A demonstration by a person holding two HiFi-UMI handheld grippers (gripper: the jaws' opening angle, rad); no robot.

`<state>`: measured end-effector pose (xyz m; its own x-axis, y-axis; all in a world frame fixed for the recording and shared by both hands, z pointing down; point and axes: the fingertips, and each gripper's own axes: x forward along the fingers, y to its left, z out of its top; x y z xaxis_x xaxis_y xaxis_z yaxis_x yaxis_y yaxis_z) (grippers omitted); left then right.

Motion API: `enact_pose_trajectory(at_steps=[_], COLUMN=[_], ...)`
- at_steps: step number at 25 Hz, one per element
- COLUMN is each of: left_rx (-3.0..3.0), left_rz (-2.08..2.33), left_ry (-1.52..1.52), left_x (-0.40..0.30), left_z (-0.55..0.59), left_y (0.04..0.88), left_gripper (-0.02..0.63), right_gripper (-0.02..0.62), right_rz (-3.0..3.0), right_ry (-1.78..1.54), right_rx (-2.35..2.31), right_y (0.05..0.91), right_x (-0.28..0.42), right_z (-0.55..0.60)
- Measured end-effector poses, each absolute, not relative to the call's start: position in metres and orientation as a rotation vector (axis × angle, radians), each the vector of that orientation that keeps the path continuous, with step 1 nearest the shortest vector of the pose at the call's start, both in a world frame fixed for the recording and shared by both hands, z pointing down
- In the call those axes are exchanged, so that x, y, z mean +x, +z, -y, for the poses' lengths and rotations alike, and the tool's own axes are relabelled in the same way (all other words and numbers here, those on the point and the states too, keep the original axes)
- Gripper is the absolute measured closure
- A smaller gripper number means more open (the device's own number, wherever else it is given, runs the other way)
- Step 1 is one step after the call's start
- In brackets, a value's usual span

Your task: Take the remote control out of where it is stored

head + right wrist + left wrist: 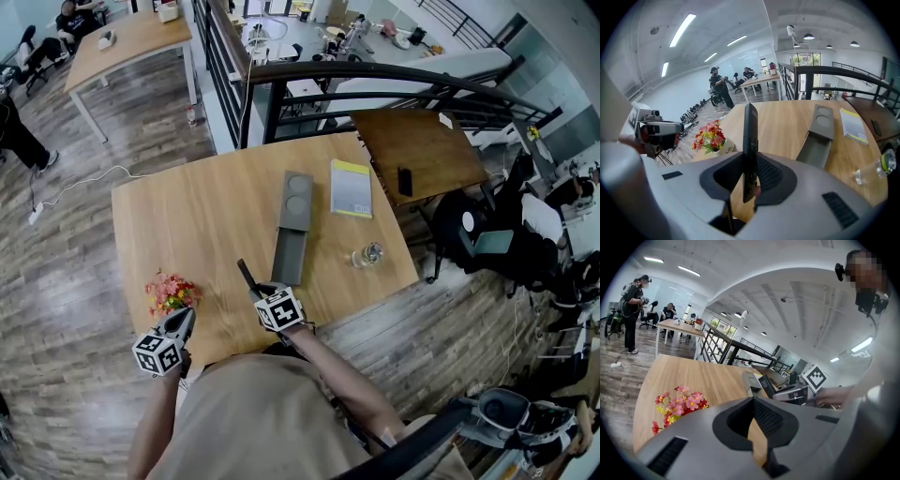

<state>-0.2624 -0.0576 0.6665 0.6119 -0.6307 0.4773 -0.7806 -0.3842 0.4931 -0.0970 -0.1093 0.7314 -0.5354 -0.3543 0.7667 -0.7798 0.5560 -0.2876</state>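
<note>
Right gripper (749,174) jaws clamped on upright black remote control (750,140), just short of open grey storage box (819,129), left gripper (752,401) farther from it, jaws together, empty

Your head camera looks from above your chest steeply down onto the wooden table (187,216), taking in its whole top and the floor around it. The camera on your left gripper (183,321) sits low by the table's near edge and faces across the top toward the railing (711,341), with the flowers (678,405) close at its left. The camera on your right gripper (255,289) rides higher, tilted down over the top. All three views share the flowers and the grey case (293,225). The head and right gripper views also share the booklet (352,187) and the glass (367,254). Each gripper view catches the other gripper at its side.
</note>
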Motion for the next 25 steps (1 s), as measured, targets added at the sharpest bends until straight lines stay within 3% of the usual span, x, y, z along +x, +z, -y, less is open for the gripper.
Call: enact_pose_trajectory(at_steps=[25], left_rx=[2.148], left_rz=[1.123], left_ry=[0.294], left_x=[-0.202], left_z=[0.071], left_y=[0.663], left_gripper=[0.601], right_gripper=[0.505], right_rz=[2.19], right_ry=[0.955], right_rx=[0.856], right_y=[0.727], right_x=[-0.046], right_z=[0.115])
